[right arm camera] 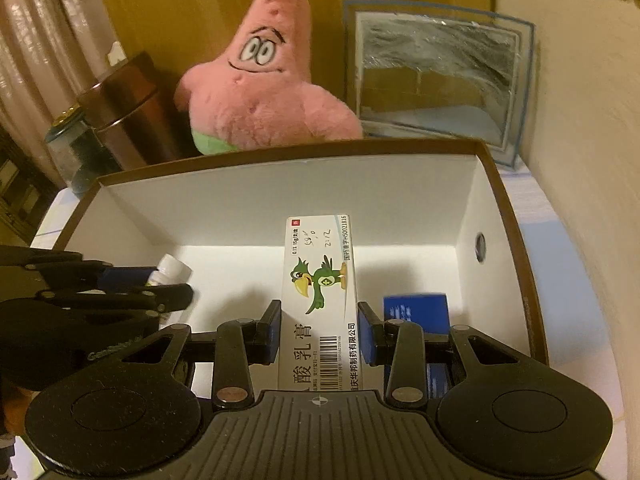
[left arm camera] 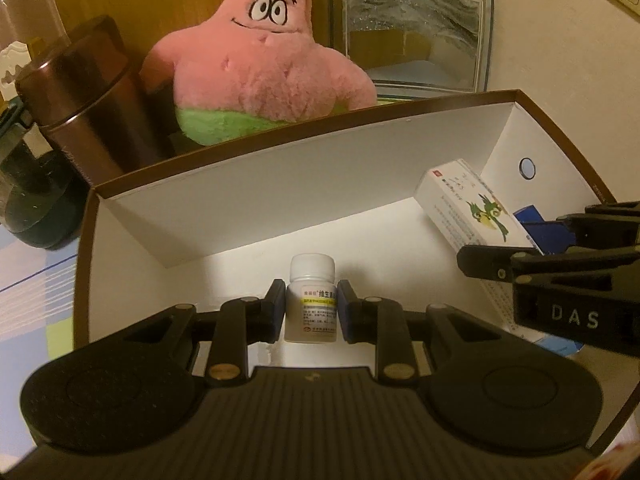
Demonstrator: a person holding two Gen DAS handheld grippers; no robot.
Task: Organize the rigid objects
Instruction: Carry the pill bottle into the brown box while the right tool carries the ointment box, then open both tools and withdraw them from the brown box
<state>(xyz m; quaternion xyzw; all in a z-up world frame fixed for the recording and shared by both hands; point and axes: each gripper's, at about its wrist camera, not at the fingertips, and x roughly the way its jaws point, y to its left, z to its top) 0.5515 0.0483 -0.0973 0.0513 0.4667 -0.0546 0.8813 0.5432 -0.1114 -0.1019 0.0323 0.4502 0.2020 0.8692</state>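
A white-lined brown cardboard box lies open in front of me. My left gripper is shut on a small white pill bottle and holds it upright inside the box, near its floor. My right gripper is shut on a long white ointment carton with a green parrot, held inside the box to the right of the bottle. The carton and right gripper show in the left wrist view; the bottle and left gripper show in the right wrist view.
A blue item lies on the box floor at the right, partly hidden. Behind the box stand a pink star plush toy, a brown metal tumbler, a dark jar and a glass frame. The right wall of the box has a round hole.
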